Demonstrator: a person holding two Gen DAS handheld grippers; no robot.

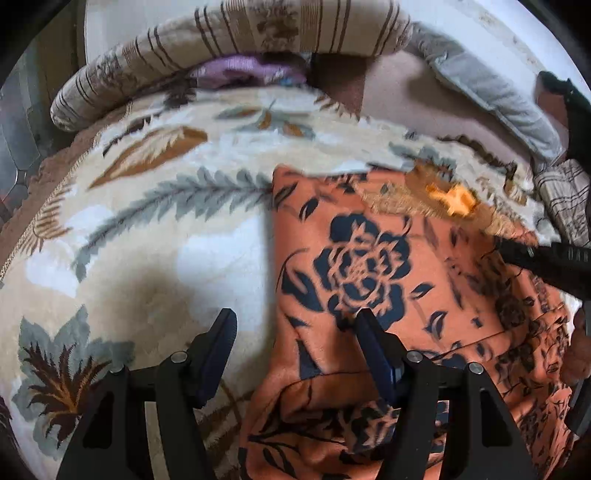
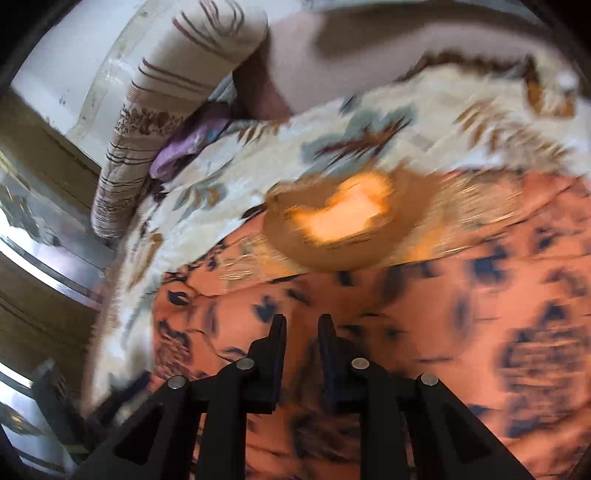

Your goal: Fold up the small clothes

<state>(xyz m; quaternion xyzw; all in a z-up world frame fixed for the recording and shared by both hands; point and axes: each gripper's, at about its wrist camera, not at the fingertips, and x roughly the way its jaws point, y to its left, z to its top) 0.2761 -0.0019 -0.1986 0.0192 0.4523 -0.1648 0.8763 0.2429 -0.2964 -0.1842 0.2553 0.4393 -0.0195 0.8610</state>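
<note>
Cream leaf-patterned blanket (image 1: pixel 155 229) covers the bed, a striped bolster (image 1: pixel 221 40) at its far edge. Left gripper (image 1: pixel 295 325) hovers open over the orange floral garment's (image 1: pixel 369 258) left edge. Right gripper (image 2: pixel 302 325) sits nearly closed above the garment, nothing visibly between its fingers.

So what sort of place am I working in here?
Most likely a bedroom, working on a bed: a plush cream blanket with leaf patterns covers the surface, a striped beige bolster pillow lies along its far edge, and the orange garment with dark blue flowers is spread on top.
</note>
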